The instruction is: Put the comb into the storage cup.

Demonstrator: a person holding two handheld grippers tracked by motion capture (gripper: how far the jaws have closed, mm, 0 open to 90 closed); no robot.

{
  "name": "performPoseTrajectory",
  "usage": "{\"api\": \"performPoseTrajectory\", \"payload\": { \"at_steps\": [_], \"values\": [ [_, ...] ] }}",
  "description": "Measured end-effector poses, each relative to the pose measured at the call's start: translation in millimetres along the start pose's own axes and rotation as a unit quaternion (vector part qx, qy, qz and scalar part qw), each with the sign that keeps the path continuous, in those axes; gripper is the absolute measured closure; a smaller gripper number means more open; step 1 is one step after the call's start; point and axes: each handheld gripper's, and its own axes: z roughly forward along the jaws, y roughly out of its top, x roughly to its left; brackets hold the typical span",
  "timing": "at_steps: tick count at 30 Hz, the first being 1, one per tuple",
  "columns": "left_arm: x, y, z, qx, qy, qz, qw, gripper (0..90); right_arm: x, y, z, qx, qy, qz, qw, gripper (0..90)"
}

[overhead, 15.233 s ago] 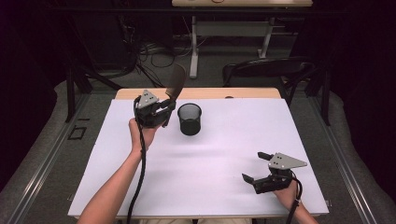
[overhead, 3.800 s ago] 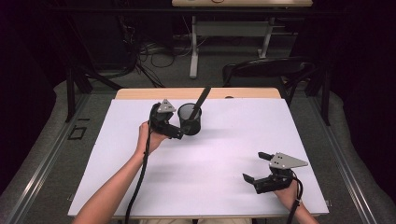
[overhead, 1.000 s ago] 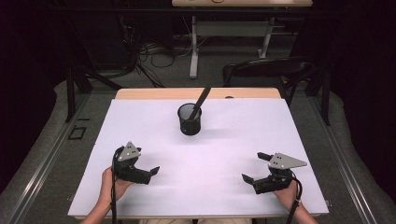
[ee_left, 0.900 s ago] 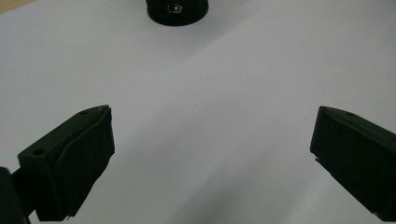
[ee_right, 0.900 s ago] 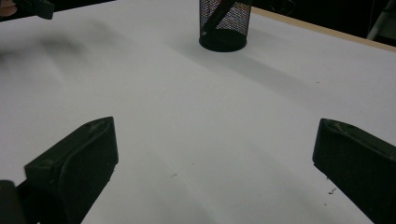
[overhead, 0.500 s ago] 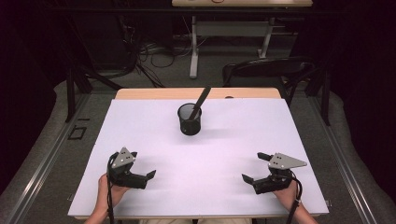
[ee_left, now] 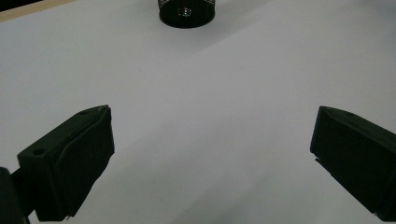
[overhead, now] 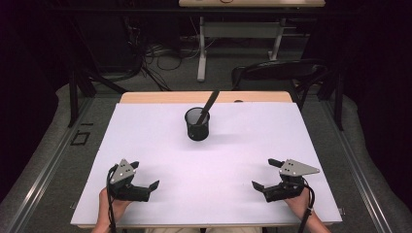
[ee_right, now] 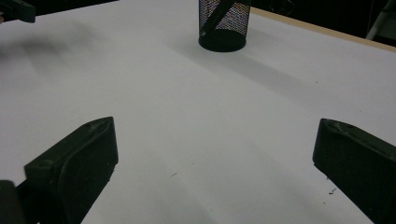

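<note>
A black mesh cup (overhead: pixel 197 124) stands at the far middle of the white table (overhead: pixel 214 160). A long dark tool (overhead: pixel 210 101) leans out of it toward the far right. My left gripper (overhead: pixel 145 175) rests near the front left edge, open, nothing between its jaws. My right gripper (overhead: pixel 263 173) rests near the front right edge, also open and empty. In the left gripper view the left gripper (ee_left: pixel 212 140) spans bare white surface, with the cup (ee_left: pixel 187 11) far ahead. In the right gripper view the right gripper (ee_right: pixel 215 149) faces the cup (ee_right: pixel 223 23) with the tool (ee_right: pixel 217 13) inside.
A wooden strip (overhead: pixel 204 97) runs along the table's far edge. Behind it stand a dark chair (overhead: pixel 277 73) and a desk frame (overhead: pixel 201 53) with cables on the floor. The left gripper's tip (ee_right: pixel 16 10) shows at the right gripper view's top left.
The left gripper, which held the dark tool and set it in the cup, has drawn back to the front left and settled slightly nearer the edge. The right gripper stayed put.
</note>
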Motion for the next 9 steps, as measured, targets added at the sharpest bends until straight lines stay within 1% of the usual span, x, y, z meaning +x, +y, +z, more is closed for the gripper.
{"api": "performPoseTrajectory", "payload": {
  "at_steps": [2, 4, 7, 9],
  "values": [
    [-0.5, -1.8, -1.8, 0.000, 0.000, -0.002, 1.0000, 0.0, 0.2, 0.0, -0.1, 0.001, 0.000, -0.001, 1.0000, 0.0],
    [-1.6, -3.6, -2.7, 0.000, 0.003, 0.000, 1.0000, 0.0, 0.3, 0.0, 0.0, 0.000, 0.001, 0.000, 1.0000, 0.0],
    [-2.3, -6.5, -2.9, -0.001, 0.000, -0.007, 1.0000, 0.0, 0.0, -0.1, 0.2, 0.000, 0.000, 0.001, 1.0000, 0.0],
    [-2.4, -7.2, -3.0, -0.002, 0.000, -0.007, 1.0000, 0.0, 0.0, 0.1, 0.0, -0.001, 0.000, -0.001, 1.0000, 0.0]
  ]
}}
